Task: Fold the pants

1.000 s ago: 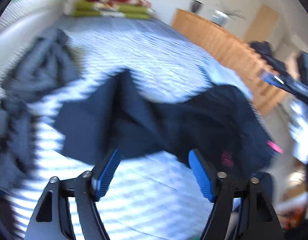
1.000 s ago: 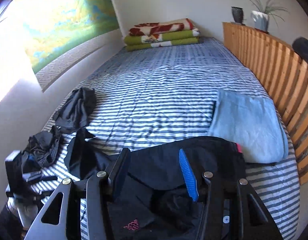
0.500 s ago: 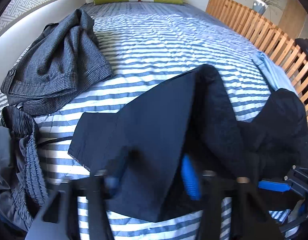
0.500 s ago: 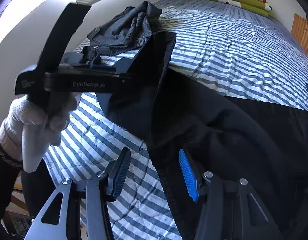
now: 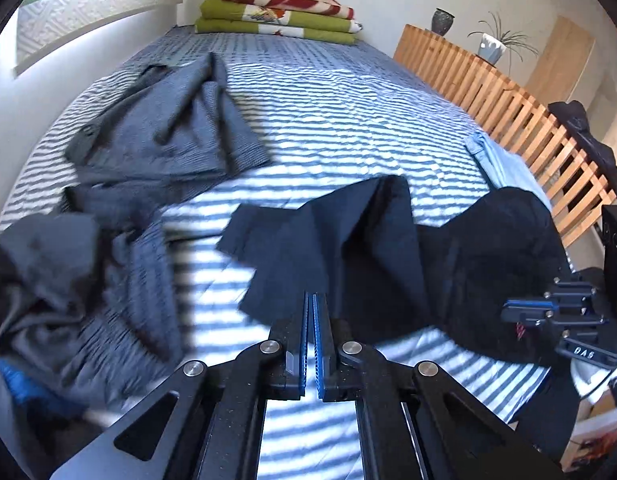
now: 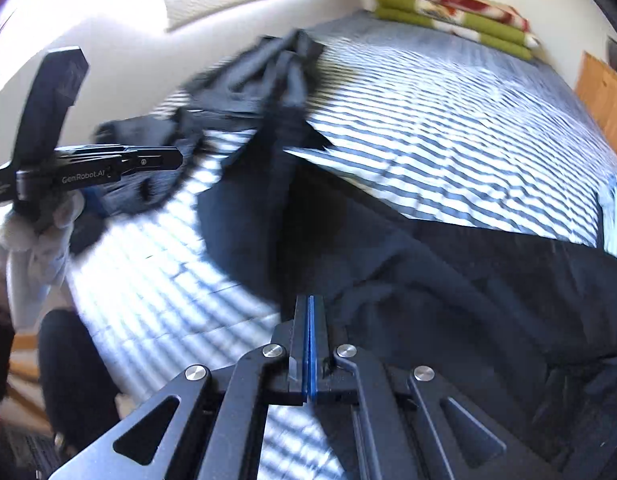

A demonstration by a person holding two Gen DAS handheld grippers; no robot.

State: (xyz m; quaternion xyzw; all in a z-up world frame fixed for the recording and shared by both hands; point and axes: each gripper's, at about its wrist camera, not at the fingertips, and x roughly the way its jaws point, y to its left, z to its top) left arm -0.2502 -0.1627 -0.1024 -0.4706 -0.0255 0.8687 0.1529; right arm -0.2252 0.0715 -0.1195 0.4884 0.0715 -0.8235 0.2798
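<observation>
**Both hand-held grippers pinched shut at the near edge of the pants**

Dark pants (image 5: pixel 372 264) lie spread crosswise on the striped bed (image 5: pixel 348 128), close to its near edge. One leg end points toward the heap of grey clothes (image 5: pixel 160 140) on the left; the bulkier part mounds up toward the slatted wooden rail (image 5: pixel 508 120) on the right.

Left hand-held gripper (image 5: pixel 310 300): jaws have just been closing and now stand blue pad against blue pad. The tips sit right at the near hem of the leg panel. Fabric appears to run in between the pads, but the pinch line is dark, so I judge a thin grip on the hem rather than see it outright.

Right hand-held gripper (image 6: pixel 310 304): jaws likewise just closed, pads together, tips buried in the rumpled dark cloth at the near edge. In its view a white-gloved hand (image 6: pixel 36 236) carries the other tool out to the left, over the leg end.

Judgement: the two grips are spaced along the same near edge so the cloth can be lifted taut and carried over itself. The pants are still unfolded, with a raised crease down the middle. Light blue folded cloth (image 5: pixel 504 164) lies beyond, by the rail, well apart.
</observation>
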